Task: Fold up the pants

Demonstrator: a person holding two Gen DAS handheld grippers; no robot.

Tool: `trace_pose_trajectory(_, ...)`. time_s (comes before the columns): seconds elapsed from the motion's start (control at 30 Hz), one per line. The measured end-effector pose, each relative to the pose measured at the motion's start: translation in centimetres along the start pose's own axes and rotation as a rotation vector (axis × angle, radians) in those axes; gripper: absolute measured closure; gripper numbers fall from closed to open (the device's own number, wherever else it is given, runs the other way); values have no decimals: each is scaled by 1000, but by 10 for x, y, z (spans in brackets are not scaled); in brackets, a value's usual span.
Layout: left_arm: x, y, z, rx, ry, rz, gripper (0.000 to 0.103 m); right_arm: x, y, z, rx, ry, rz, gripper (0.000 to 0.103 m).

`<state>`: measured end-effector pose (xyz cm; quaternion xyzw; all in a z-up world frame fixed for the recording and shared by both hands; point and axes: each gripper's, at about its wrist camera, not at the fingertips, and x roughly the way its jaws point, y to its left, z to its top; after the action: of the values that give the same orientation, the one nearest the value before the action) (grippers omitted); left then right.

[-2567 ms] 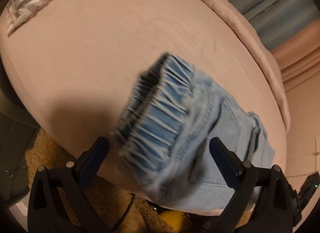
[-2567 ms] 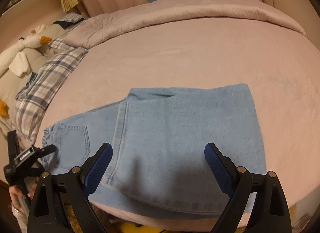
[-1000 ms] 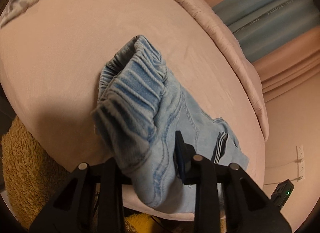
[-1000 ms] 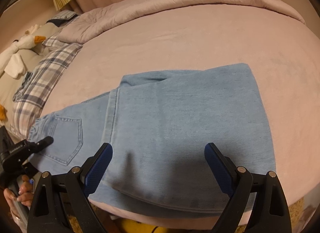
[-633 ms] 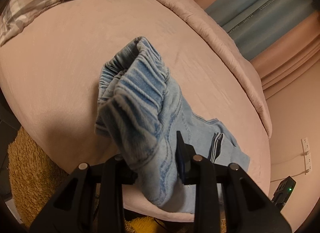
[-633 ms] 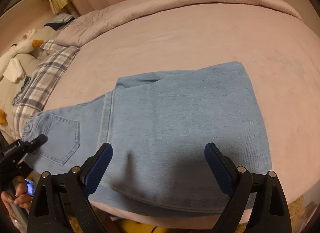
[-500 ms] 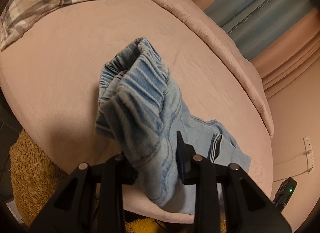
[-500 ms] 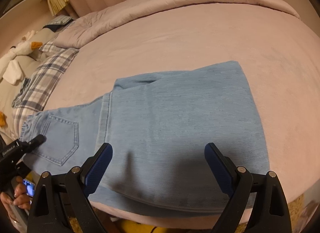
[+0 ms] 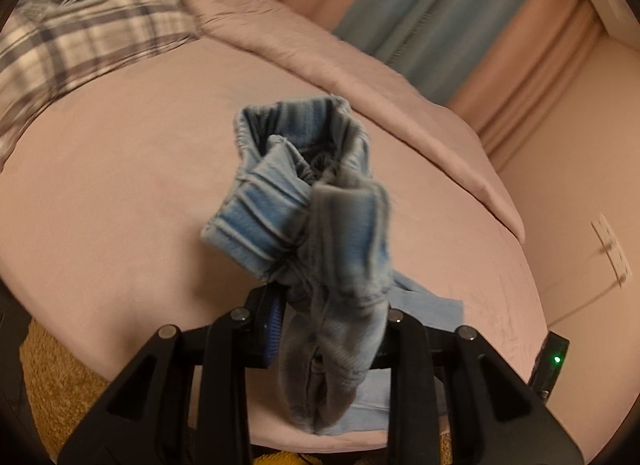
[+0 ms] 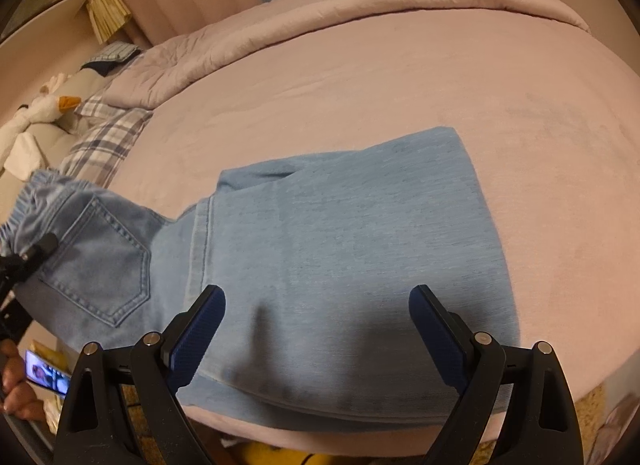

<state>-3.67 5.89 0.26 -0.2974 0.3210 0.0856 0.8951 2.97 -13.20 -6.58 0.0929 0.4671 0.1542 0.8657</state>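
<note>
Light blue jeans [image 10: 340, 249] lie on the pink bed, legs folded over into a flat rectangle. My left gripper [image 9: 332, 329] is shut on the elastic waistband [image 9: 304, 201] and holds it lifted off the bed; the waistband bunches up in front of the camera. In the right wrist view the left gripper [image 10: 36, 253] shows at the far left, holding the raised waist end with its back pocket [image 10: 100, 261]. My right gripper [image 10: 316, 329] is open and empty, just above the near edge of the folded legs.
The pink bed [image 10: 400, 77] has a rolled pink duvet [image 10: 320, 13] along its far side. A plaid pillow [image 9: 80, 41] and a stuffed goose [image 10: 36, 113] lie at the head. A phone [image 10: 44, 377] is in a hand at lower left. Yellow rug [image 9: 52, 393] below the bed's edge.
My left gripper has lifted the waistband higher off the bed and tipped upward, so the curtains show. The right gripper has stayed open over the folded legs.
</note>
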Motion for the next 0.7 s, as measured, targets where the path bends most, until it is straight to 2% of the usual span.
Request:
trace_pose_trajectory(0.13, 6, -24, -2, 63, 30, -60, 75, -5, -6, 0, 19, -20, -4, 10)
trace_pose_trajectory(0.27, 17, -49, -6, 146, 52, -78, 75, -10, -14, 0, 41, -42, -14, 10)
trace_pose_trajectory(0.47, 35, -67, -14, 225, 101, -97, 75, -17, -28, -3, 89, -66, -26, 10)
trace_pose_trajectory(0.7, 69, -85, -31, 300, 199, -115, 75, -23, -37, -8, 134, -91, -46, 10)
